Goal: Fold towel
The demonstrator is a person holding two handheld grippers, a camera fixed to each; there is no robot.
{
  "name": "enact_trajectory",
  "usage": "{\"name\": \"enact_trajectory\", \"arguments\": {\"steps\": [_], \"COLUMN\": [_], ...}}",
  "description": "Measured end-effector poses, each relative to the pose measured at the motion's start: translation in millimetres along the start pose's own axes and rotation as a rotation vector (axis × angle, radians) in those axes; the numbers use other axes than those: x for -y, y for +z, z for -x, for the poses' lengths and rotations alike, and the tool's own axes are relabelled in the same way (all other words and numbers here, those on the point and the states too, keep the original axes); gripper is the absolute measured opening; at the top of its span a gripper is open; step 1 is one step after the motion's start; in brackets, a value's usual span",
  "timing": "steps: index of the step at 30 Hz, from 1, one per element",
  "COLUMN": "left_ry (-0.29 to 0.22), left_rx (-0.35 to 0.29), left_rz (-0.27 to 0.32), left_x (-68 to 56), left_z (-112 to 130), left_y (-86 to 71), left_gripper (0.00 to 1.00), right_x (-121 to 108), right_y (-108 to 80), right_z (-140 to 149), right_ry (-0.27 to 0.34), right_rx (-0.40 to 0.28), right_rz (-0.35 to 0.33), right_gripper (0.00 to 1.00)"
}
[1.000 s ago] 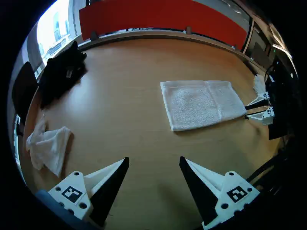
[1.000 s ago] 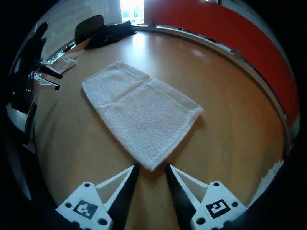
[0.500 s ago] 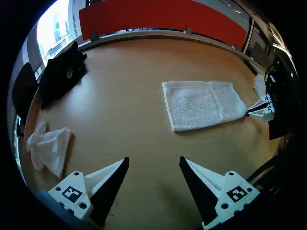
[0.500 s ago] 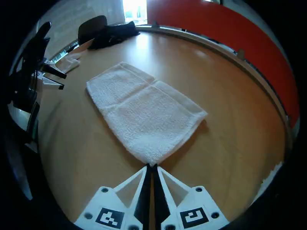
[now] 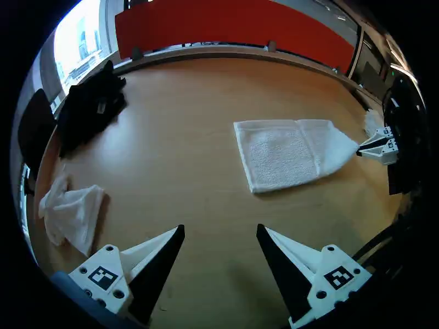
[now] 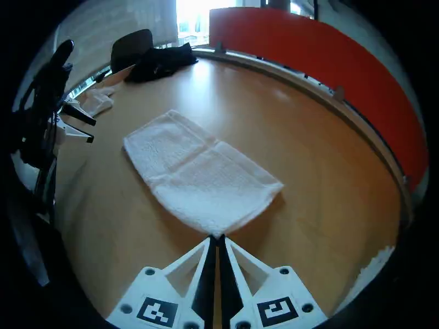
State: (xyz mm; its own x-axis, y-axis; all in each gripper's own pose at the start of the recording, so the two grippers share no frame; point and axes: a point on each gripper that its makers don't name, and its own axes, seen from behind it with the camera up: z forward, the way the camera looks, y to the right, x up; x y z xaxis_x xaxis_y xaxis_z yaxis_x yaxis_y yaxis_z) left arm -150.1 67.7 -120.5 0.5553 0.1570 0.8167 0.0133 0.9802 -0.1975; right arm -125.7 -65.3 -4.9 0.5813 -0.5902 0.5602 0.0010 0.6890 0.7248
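My right gripper (image 6: 218, 240), fingers closed, pinches a corner of the white terry towel (image 6: 200, 175) off the wooden desk (image 6: 324, 159) to fold it; my left gripper (image 5: 219, 229) hangs, fingers wide, empty.

Wooden table (image 5: 181, 164) w/ red divider (image 5: 230, 24) at far edge, bright window (image 5: 82, 33), dark chair (image 5: 33, 129).

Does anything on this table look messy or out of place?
A white cloth lies crumpled near the edge of the table, unlike the flat folded towel. A black garment is heaped at the far corner. The towel's one raised corner is just the right gripper pinching it.
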Motion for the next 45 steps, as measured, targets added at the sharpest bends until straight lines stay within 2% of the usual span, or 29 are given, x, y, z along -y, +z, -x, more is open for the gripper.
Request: {"name": "enact_trajectory", "arguments": {"steps": [16, 32, 36, 45], "left_ry": [-0.005, -0.005, -0.005, -0.003], "left_rx": [-0.027, -0.038, -0.04, -0.047], "left_rz": [-0.003, -0.003, -0.002, 0.002], "left_x": [1.5, -1.2, -2.0, -4.8], "left_z": [-11, -14, -14, -19], "left_y": [-5.4, -6.9, -7.3, -7.4], "left_gripper": [0.97, 0.98, 0.98, 0.98], "right_x": [-8, -22, -23, -19], "right_y": [-42.7, -85.2, -89.2, -83.8], "right_z": [-67, -92, -92, -91], "right_ry": [-0.068, -0.111, -0.121, -0.133], "right_rx": [-0.104, -0.152, -0.152, -0.152], "right_rz": [0.054, 0.11, 0.113, 0.099], "right_gripper": [0.04, 0.04, 0.04, 0.04]}}
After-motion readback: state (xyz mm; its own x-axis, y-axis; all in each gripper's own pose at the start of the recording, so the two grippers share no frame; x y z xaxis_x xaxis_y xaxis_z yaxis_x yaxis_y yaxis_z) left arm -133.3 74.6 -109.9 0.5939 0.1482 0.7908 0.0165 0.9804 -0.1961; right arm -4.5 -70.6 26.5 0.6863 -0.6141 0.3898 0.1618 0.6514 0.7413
